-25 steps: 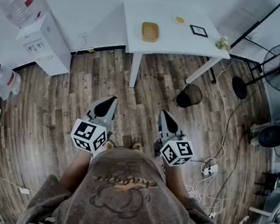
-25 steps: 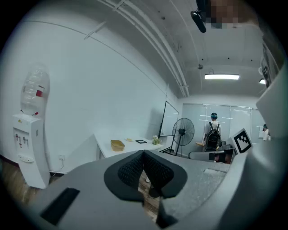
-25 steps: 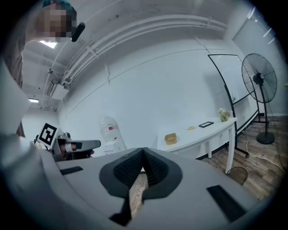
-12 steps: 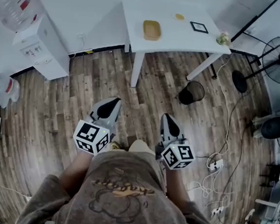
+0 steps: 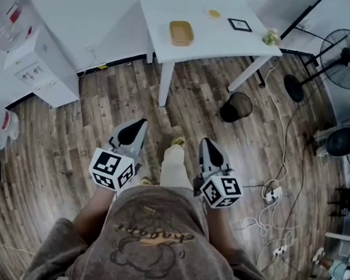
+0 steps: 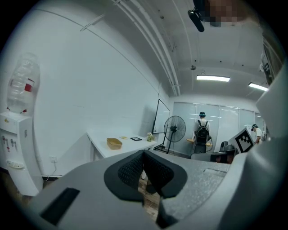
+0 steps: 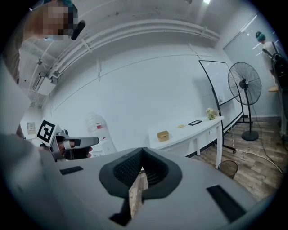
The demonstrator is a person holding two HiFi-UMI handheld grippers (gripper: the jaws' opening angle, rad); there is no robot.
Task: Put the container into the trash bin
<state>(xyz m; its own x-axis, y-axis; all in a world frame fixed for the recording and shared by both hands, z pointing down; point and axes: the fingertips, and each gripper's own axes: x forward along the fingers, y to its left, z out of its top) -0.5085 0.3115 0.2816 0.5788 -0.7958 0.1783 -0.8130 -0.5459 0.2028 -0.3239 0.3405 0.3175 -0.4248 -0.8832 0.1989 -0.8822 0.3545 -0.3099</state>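
Left gripper (image 5: 141,122) and right gripper (image 5: 206,141): both closed, empty. Container (image 5: 181,33) sits on the table (image 5: 221,43), trash bin (image 5: 236,107) near its leg.

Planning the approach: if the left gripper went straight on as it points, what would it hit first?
Only bare floor lies just ahead of the left gripper. Farther on it lines up with the near table leg, likely the first contact, left of the bin. Depth is unclear.

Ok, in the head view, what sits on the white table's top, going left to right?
tan container → small yellow dish → black frame → small plant
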